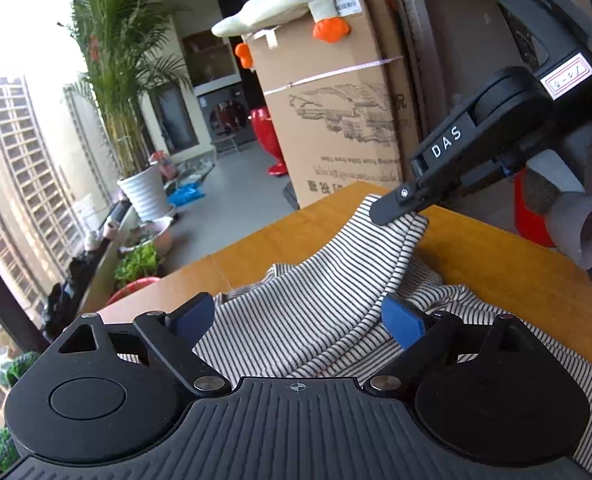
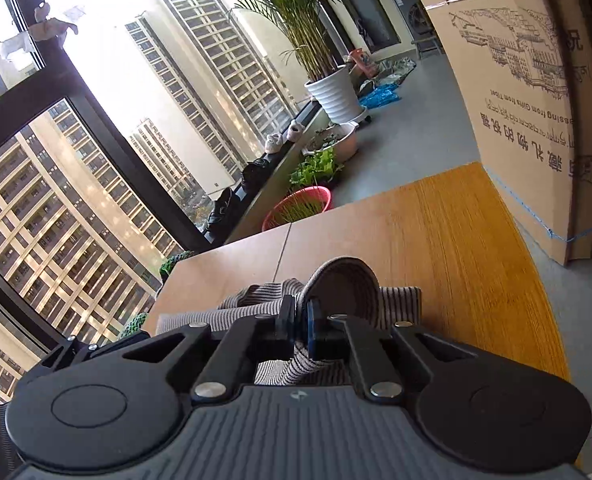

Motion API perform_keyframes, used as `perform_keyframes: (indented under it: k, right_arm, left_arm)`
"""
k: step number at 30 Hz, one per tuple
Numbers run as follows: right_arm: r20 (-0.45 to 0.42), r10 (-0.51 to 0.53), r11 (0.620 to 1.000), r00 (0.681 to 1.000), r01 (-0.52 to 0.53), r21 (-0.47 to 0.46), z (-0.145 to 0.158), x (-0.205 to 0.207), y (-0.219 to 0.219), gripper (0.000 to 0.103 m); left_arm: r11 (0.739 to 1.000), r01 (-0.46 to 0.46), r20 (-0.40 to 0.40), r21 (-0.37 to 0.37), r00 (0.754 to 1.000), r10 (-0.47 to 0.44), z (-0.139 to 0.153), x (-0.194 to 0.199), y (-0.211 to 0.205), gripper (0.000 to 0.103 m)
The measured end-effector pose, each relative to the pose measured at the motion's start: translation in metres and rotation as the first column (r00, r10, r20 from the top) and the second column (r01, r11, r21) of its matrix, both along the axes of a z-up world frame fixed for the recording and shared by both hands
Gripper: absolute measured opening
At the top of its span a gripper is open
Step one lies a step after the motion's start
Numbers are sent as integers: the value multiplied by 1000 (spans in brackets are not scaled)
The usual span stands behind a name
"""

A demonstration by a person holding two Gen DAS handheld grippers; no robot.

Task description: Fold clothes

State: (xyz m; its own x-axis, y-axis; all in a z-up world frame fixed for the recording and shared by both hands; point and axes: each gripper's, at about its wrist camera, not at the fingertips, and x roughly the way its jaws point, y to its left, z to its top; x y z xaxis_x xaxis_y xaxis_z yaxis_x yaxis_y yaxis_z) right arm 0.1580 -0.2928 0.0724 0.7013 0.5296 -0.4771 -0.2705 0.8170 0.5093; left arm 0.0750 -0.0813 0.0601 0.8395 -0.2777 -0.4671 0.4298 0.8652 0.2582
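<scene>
A: Where does the striped garment (image 1: 315,320) lie?

B: It is heaped on the wooden desk (image 1: 495,248), on the side nearer the cameras, with the cardboard box (image 1: 335,120) standing past the desk's far edge.

A: And each gripper?

B: The right gripper (image 2: 300,322) is pressed together on a fold of the striped cloth; the cuffed opening curls up just past its pads. Seen from the left wrist, it pinches the garment's far edge, on the box side, and lifts it into a peak. The left gripper (image 1: 296,322) is spread wide above the cloth, its blue pads (image 1: 401,320) to either side of a ridge, touching nothing that can be made out.

A: How will the cloth handle?

B: Likely light, soft and limp. It sags between the pinch and the desk, so it will drape and slide, not hold a crease. A hemmed edge or the cuff looks the surest hold, taken through both layers, well apart from the right gripper's pinch.
</scene>
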Motion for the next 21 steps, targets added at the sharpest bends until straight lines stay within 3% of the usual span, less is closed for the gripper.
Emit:
perform_keyframes:
  k: [3, 5, 6, 7, 10, 11, 13, 16, 18, 21]
  right_arm:
    - [86, 66, 998, 994, -68, 15, 33, -17, 13, 5]
    - [114, 97, 995, 989, -97, 0, 44, -26, 21, 4]
    - [129, 108, 994, 986, -107, -12, 49, -31, 25, 4]
    - [149, 106, 994, 983, -102, -34, 53, -35, 26, 5]
    - [218, 43, 993, 975, -17, -120, 56, -45, 21, 16]
    - [236, 28, 987, 971, 10, -159, 55, -47, 21, 38]
    - [247, 33, 972, 968, 27, -233, 48, -48, 26, 50]
    - [192, 122, 956, 974, -63, -288, 28, -39, 58, 50]
    - [159, 184, 938, 970, -124, -325, 15, -34, 82, 50]
    - [182, 307, 872, 934, -200, -446, -2, -33, 139, 53]
  left_arm:
    - [999, 48, 66, 2, 997, -48, 4, 7, -25, 91]
    - [999, 32, 124, 32, 992, -36, 5, 13, -36, 51]
    - [999, 5, 152, 44, 988, -12, 7, 20, -39, 20]
    - [999, -21, 168, 38, 986, 14, 9, 25, -37, 11]
    - [992, -125, 187, -33, 974, 129, 23, 32, 6, 10]
    - [984, -174, 197, -49, 964, 180, 27, 32, 25, 10]
    - [949, -308, 222, -67, 923, 315, 32, 29, 71, 10]
    - [863, -492, 219, -112, 835, 505, 47, 17, 139, 10]
    - [820, -549, 196, -159, 797, 572, 59, 10, 171, 10]
    - [782, -583, 162, -222, 768, 619, 70, -1, 202, 10]
